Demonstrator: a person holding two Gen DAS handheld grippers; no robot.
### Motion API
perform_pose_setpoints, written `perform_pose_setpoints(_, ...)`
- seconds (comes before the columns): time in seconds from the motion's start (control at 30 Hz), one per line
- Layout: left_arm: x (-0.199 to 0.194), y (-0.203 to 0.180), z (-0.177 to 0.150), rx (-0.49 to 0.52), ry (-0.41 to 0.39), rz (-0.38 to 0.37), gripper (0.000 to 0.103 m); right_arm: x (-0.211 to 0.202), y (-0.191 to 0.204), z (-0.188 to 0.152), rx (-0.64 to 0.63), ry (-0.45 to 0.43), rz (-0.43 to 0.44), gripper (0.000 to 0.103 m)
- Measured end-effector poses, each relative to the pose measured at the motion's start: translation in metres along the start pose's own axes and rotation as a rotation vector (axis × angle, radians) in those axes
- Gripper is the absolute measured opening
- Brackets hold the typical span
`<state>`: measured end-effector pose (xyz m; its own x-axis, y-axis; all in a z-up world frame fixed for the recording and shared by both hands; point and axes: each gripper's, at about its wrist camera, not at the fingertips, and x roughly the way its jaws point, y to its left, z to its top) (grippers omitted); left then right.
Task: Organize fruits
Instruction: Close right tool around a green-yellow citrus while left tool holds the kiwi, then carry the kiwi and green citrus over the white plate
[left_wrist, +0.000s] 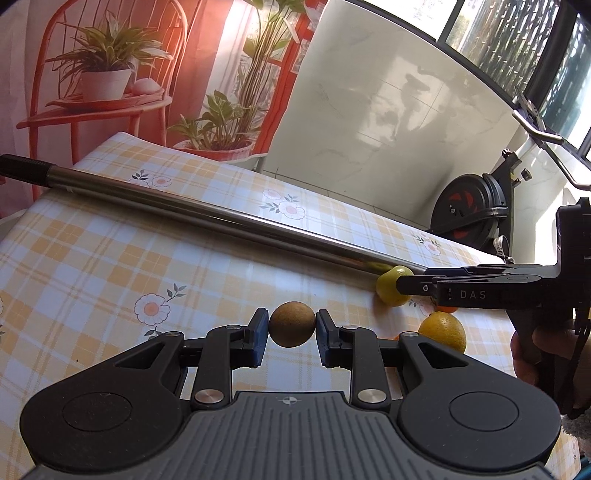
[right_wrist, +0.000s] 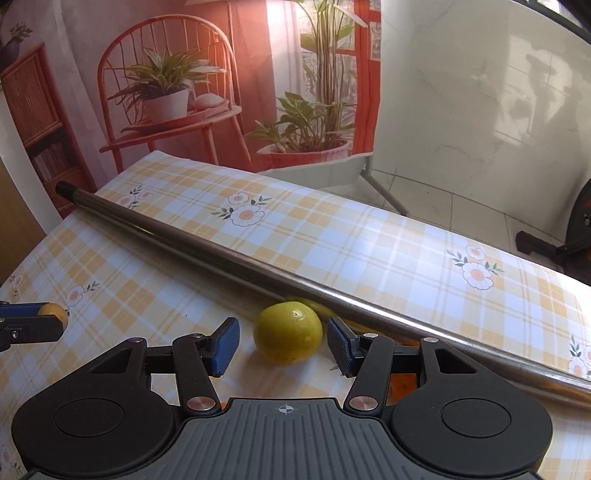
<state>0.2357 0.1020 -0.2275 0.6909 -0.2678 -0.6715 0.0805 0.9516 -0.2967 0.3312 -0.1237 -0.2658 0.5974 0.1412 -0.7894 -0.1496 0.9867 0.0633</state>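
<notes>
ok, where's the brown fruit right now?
In the left wrist view the brown fruit sits clamped between the left hand-held gripper fingers, above the checked tablecloth, left of the orange.

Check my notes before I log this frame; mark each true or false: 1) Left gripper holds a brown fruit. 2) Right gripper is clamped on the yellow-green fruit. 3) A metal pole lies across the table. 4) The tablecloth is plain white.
1) True: the left gripper is shut on the brown fruit.
2) False: the right gripper is open around the yellow-green fruit.
3) True: the metal pole.
4) False: the tablecloth is checked with flowers.
</notes>
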Motion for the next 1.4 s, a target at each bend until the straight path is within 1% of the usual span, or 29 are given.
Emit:
perform_pose_setpoints(0.13,0.001,0.003,0.000,-0.006,0.003,0.006,0.029,0.017,-0.002,0.002,0.029,0.033,-0.004,0.050)
perform_pose_setpoints(0.2,0.002,0.003,-0.001,-0.007,0.009,0.009,0.029,0.023,-0.003,0.002,0.039,0.048,-0.005,0.045)
perform_pose_setpoints(0.37,0.001,-0.003,-0.003,0.003,0.021,0.002,0.029,0.019,-0.001,-0.001,0.030,0.051,0.004,0.043)
perform_pose_setpoints(0.47,-0.002,-0.010,-0.005,0.019,0.026,-0.008,0.029,0.000,0.001,-0.008,0.043,0.025,0.015,0.043)
perform_pose_setpoints(0.57,-0.009,-0.019,-0.008,0.036,0.022,-0.022,0.029,-0.029,-0.001,-0.021,0.081,-0.011,0.026,0.043)
perform_pose_setpoints(0.7,-0.022,-0.033,-0.014,0.069,0.021,-0.030,0.029,-0.070,-0.006,-0.042,0.142,-0.072,0.031,0.043)
perform_pose_setpoints(0.8,-0.032,-0.040,-0.019,0.078,0.011,-0.036,0.029,-0.093,-0.009,-0.053,0.156,-0.121,0.033,0.043)
perform_pose_setpoints(0.97,-0.043,-0.050,-0.024,0.088,0.000,-0.038,0.029,-0.107,-0.010,-0.055,0.151,-0.146,0.024,0.043)
perform_pose_setpoints(1.13,-0.050,-0.052,-0.028,0.084,0.006,-0.045,0.029,-0.120,-0.006,-0.058,0.152,-0.173,0.022,0.043)
perform_pose_setpoints(1.23,-0.052,-0.054,-0.031,0.093,0.010,-0.046,0.029,-0.132,-0.007,-0.069,0.160,-0.183,0.011,0.043)
perform_pose_setpoints(1.4,-0.058,-0.059,-0.036,0.105,0.014,-0.065,0.029,-0.152,-0.016,-0.098,0.256,-0.174,0.002,0.043)
